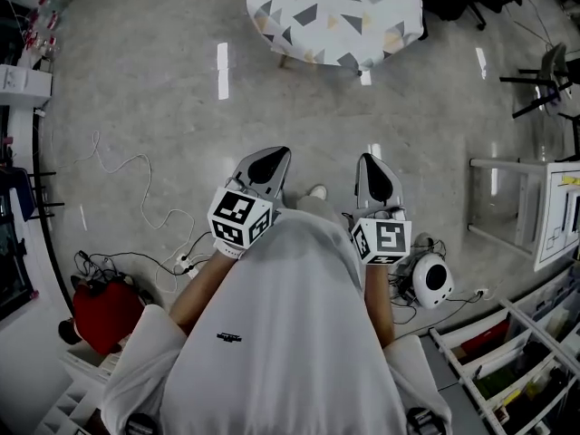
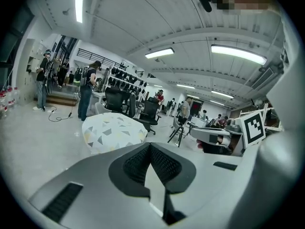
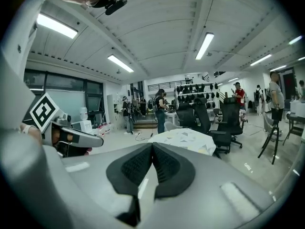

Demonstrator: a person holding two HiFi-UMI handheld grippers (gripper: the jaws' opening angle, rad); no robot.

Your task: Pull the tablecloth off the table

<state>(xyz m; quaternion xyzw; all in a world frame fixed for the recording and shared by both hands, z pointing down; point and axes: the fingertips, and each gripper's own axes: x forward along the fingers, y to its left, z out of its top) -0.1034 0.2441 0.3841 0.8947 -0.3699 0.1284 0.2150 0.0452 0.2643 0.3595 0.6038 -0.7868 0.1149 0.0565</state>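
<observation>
Fingertips [image 2: 138, 163] of the left gripper [image 2: 150, 146] are pressed together, pad to pad, with nothing between them. Those of the right gripper [image 3: 152, 145] are likewise closed and empty. Both grippers are held side by side in front of the person's body and point forward and slightly downward.

Beyond the fingertips lies bare floor [image 1: 163, 107], with a loose cable [image 1: 136, 188] off to the left gripper's outer side. Well ahead of both pairs of fingers, and roughly centred between them, is the tablecloth [image 1: 335, 12]. It is white with grey and tan triangles and hangs over all sides of the table, which it hides. Office chairs [image 3: 209, 113] stand just behind it.

Judged stage: approach, as the cloth is untouched and fully in place. The next move calls for closing the gap to the table, then parting the jaws. They would then pinch the near hanging edge of the cloth, before any pull toward the body.
</observation>
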